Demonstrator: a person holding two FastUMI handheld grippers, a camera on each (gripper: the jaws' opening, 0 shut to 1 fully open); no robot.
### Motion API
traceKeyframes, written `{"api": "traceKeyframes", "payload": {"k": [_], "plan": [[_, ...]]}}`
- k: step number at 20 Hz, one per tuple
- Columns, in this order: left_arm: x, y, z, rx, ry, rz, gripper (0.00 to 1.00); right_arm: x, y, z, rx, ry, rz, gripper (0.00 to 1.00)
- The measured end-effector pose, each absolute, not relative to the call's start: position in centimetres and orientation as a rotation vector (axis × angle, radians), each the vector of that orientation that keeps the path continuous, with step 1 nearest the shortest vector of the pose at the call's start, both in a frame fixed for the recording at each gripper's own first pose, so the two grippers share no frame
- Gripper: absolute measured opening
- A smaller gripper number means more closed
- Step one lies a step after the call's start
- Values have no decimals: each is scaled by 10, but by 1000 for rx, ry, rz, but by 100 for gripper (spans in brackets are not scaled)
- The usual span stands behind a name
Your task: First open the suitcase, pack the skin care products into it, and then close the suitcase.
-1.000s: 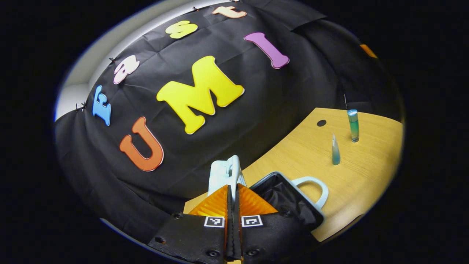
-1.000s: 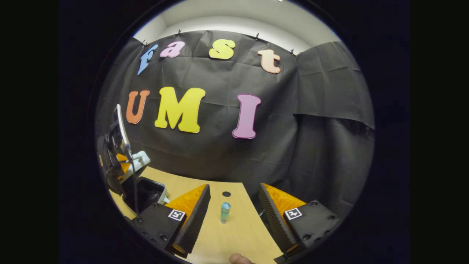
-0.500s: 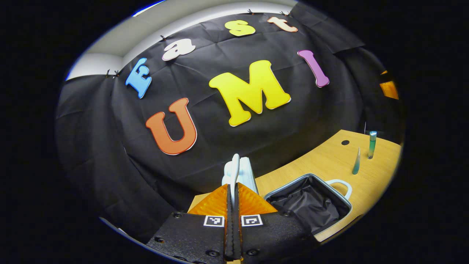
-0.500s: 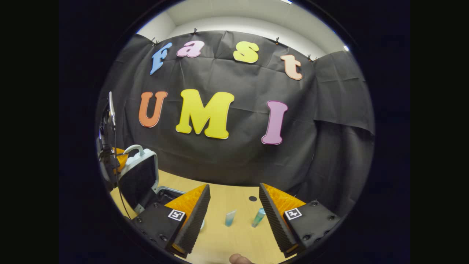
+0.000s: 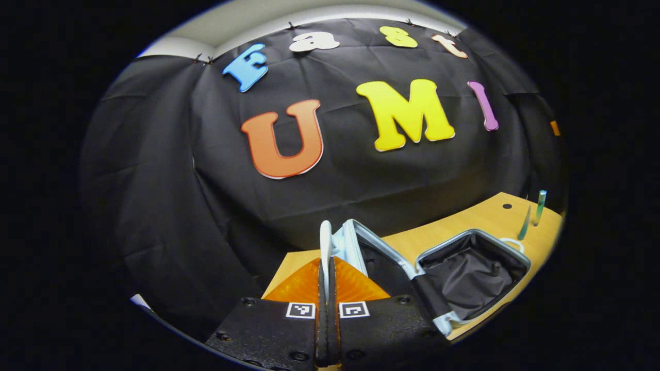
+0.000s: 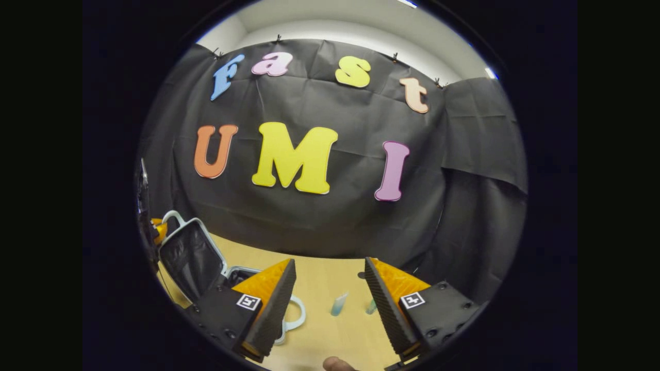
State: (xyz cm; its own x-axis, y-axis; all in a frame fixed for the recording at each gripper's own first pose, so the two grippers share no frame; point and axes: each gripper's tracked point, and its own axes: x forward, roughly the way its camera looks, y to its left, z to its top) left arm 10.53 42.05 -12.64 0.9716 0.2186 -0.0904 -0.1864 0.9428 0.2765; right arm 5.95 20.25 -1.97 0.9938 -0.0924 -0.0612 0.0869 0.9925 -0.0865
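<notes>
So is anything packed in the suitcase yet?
No, the suitcase shows bare lining, and both tubes stand on the table.

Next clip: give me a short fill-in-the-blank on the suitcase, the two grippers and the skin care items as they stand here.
1. The suitcase lies ____ on the table.
2. The left gripper is shut on the lid's ____.
3. The right gripper has its jaws ____.
4. ____ skin care tubes stand on the table.

Missing words: open; handle; open; Two
</notes>
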Motion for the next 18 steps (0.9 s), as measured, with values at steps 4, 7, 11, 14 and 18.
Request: {"api": "traceKeyframes", "payload": {"k": [4, 7, 11, 14, 18], "plan": [[116, 468, -182, 173, 204, 232, 2, 54, 210, -13, -112, 56, -84, 80], [117, 488, -223, 83, 245, 249, 3, 50, 215, -11, -136, 53, -70, 79], [120, 504, -284, -58, 326, 256, 3, 45, 214, -17, -171, 70, -68, 80], [125, 507, -306, -139, 342, 249, 3, 40, 211, -28, -197, 99, -73, 80], [124, 509, -321, -231, 341, 236, 6, 36, 201, -23, -212, 83, -91, 80]]}}
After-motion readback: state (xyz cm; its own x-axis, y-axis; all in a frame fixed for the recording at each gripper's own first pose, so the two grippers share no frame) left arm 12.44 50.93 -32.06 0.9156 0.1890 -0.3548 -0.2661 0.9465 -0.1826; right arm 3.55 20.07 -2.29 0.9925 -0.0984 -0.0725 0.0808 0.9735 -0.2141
